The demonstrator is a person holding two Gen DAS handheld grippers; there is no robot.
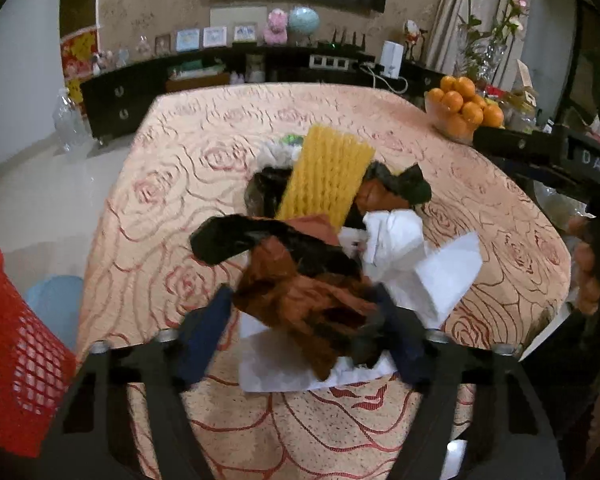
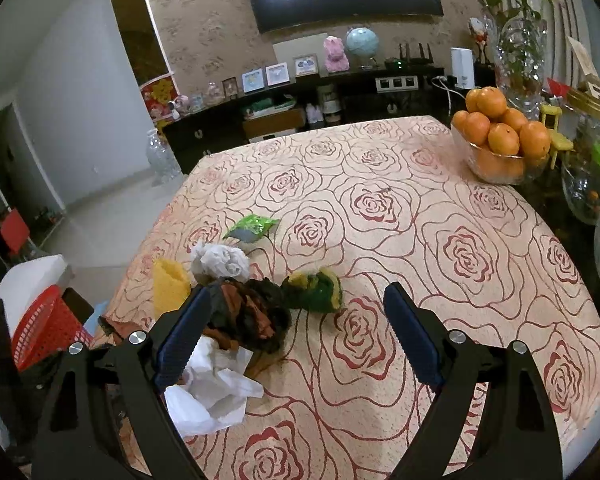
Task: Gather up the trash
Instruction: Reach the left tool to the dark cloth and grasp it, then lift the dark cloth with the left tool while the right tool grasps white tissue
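A heap of trash lies on the rose-patterned tablecloth [image 1: 172,184]. It holds a yellow foam net [image 1: 324,172], white tissue [image 1: 400,248] and dark brown-and-black wrappers. My left gripper [image 1: 302,300] is low over the near end of the heap. A crumpled brown and black wrapper [image 1: 300,280] fills the gap between its blue pads, which press on it from both sides. My right gripper [image 2: 297,291] stands open over the cloth with nothing held. A green and yellow lump [image 2: 312,286] lies just beyond its fingertips. Its left finger [image 2: 184,332] is next to the tissue [image 2: 216,384] and a second brown and black wrapper [image 2: 244,316].
A green packet [image 2: 252,226] and a grey-white crumpled bag [image 2: 220,260] lie behind the heap. A red mesh basket [image 1: 16,352] and a pale blue bin [image 1: 56,296] stand off the table's left edge. A glass bowl of oranges [image 2: 500,136] and glass vases crowd the far right.
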